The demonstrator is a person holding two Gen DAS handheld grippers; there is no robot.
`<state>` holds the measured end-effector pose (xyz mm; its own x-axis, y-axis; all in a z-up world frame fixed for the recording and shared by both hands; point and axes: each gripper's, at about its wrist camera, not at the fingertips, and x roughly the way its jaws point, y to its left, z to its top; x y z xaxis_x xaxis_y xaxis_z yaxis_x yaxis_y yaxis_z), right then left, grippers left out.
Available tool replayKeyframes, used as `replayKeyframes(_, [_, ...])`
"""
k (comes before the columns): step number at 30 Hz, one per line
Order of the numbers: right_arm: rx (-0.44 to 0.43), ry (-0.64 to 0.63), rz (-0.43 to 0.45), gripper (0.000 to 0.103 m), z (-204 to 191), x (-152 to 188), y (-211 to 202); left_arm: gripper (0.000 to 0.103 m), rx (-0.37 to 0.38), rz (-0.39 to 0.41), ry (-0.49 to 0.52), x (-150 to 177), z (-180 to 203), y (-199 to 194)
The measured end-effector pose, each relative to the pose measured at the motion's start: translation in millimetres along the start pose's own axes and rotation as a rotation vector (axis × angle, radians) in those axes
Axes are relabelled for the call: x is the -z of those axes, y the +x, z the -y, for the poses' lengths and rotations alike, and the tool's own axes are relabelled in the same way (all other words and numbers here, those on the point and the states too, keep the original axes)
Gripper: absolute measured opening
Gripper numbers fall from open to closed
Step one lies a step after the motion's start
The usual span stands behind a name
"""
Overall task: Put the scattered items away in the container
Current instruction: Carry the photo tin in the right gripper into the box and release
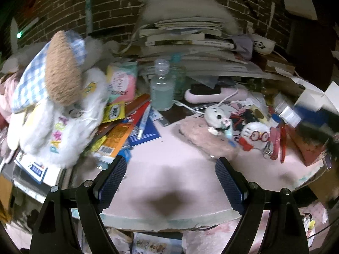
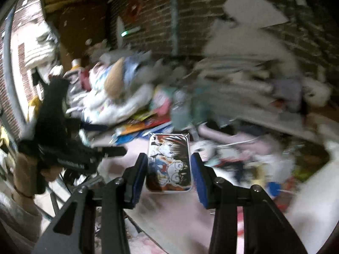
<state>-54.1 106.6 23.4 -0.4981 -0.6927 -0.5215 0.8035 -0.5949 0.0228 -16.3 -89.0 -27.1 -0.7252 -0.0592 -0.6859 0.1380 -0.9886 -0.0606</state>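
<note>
Brick wall backs a pink tabletop [image 1: 165, 175] crowded with clutter. At the rear you have a stack of books [image 1: 190, 36], and in front of it a clear bottle [image 1: 161, 86] half filled with pale liquid. On the left lies a white plush toy [image 1: 61, 110] with a tan face and blue checked cloth, resting over snack packets [image 1: 115, 137] and a blue booklet [image 1: 146, 131]. To the right of centre sit a pink furry pouch [image 1: 205, 139], a small white plush keychain [image 1: 218, 116] and a second one with red glasses [image 1: 257, 136].

Your left gripper [image 1: 170, 169] hangs over the bare part of the tabletop with its jaws spread wide and nothing between them.

Your right gripper [image 2: 169, 169], seen in a heavily blurred right wrist view, grasps a flat card with cartoon artwork [image 2: 169, 163]. The card stands between the two blue pads, one long edge against each, above the tabletop. In that same view, your left hand [image 2: 48, 173] holds the black left tool at the left edge.

No container can be made out in either view.
</note>
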Motion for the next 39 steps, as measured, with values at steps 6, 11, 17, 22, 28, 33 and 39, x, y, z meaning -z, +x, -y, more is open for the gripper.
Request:
replayKeyframes(6, [0.203,0.113,-0.019,0.039,66,-17,-79,0.084,0.041,-0.001,0.036,-6,19,10])
replayKeyframes(11, [0.416,0.186,-0.181,0.039,127,-13,-115,0.084,0.065,-0.007,0.053,-9,32,18])
replayKeyframes(17, [0.428,0.312,-0.431,0.039,184,12,-97,0.084,0.090,-0.009,0.060,-12,45,23])
replayKeyframes(22, [0.421,0.329,-0.583,0.039,202,25,-62,0.084,0.071,-0.008,0.087,-9,50,20])
replayKeyframes(28, [0.375,0.361,-0.719,0.040,208,46,-40,0.084,0.049,-0.013,0.088,-8,47,20])
replayKeyframes(33, [0.330,0.388,-0.778,0.040,210,55,-35,0.084,0.049,-0.012,0.094,-9,48,21])
replayKeyframes(39, [0.330,0.394,-0.731,0.055,205,48,-48,0.084,0.023,-0.013,0.108,-10,51,36])
